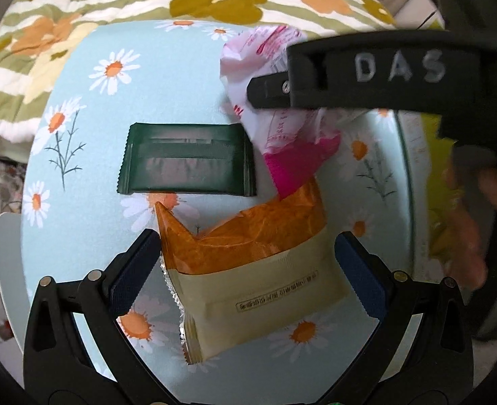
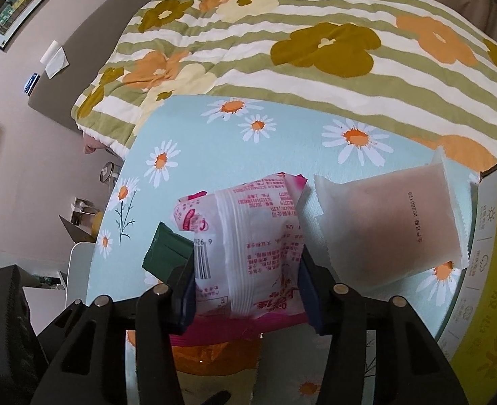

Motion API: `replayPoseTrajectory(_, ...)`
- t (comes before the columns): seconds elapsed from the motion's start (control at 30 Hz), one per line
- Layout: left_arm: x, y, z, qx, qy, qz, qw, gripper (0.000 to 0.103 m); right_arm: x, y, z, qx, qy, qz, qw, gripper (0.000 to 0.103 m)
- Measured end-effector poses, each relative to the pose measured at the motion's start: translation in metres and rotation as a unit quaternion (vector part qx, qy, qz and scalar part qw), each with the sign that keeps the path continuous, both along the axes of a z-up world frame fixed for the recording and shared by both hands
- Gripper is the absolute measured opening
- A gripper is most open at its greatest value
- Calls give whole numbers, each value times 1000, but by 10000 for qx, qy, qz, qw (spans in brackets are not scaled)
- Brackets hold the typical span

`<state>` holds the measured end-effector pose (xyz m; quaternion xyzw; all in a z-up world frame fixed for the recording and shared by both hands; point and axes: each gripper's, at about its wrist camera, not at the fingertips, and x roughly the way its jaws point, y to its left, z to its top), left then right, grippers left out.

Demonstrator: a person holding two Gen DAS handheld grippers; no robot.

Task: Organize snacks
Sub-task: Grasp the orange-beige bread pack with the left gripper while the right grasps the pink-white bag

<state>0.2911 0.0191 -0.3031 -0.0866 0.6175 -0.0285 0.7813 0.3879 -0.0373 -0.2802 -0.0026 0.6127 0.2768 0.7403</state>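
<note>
Right tool: our right tool (image 2: 246, 290) has its pads pressed against both sides of the pink-and-white snack packet (image 2: 248, 246), so the packet is gripped across its width; no earlier picture lets us say more than that it is clamped now.
Why that grip: we take the packet by its sides, we judge, because its pink end lies over the orange-and-cream packet (image 1: 248, 263), and it has to come away before the others can be sorted.
Left tool: our left tool (image 1: 246, 270) stands wide apart, one pad on each side of the orange-and-cream packet, with gaps showing; it has hold of nothing yet.
Why it waits there: we judge it is lined up for the next pick.
Dark green packet: the dark green packet (image 1: 187, 160) lies flat near the middle of the daisy-print counter (image 1: 90, 135), just beside the pink one.
Pale packet: a frosted white packet (image 2: 390, 226) rests toward the counter's right edge, beside the yellow box (image 2: 491, 270).
Destination: we guess the box is where snacks go, though its inside is hidden.
Backdrop: a striped flowered quilt (image 2: 282, 50) lies beyond the counter's far edge.
</note>
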Motion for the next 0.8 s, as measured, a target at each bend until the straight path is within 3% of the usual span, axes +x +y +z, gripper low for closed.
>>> replayPoseTrajectory(0.13, -2, -9, -5, 194, -13, 3, 9998, 102, 1, -4, 3, 55, -15, -5, 10000, 47)
replayPoseTrajectory(0.3, -6, -9, -19, -30, 214, 173, 9996, 102, 2, -10, 10, 145, -43, -32, 9999, 47)
replayPoseTrajectory(0.53, -12, -17, -15, 97, 42, 64, 9999, 82, -1, -10, 18, 196, -135, 63, 9997, 47)
replayPoseTrajectory(0.8, -26, -7, -4, -20, -43, 303, 9995, 77, -8, -13, 26, 276, -213, 132, 9993, 47)
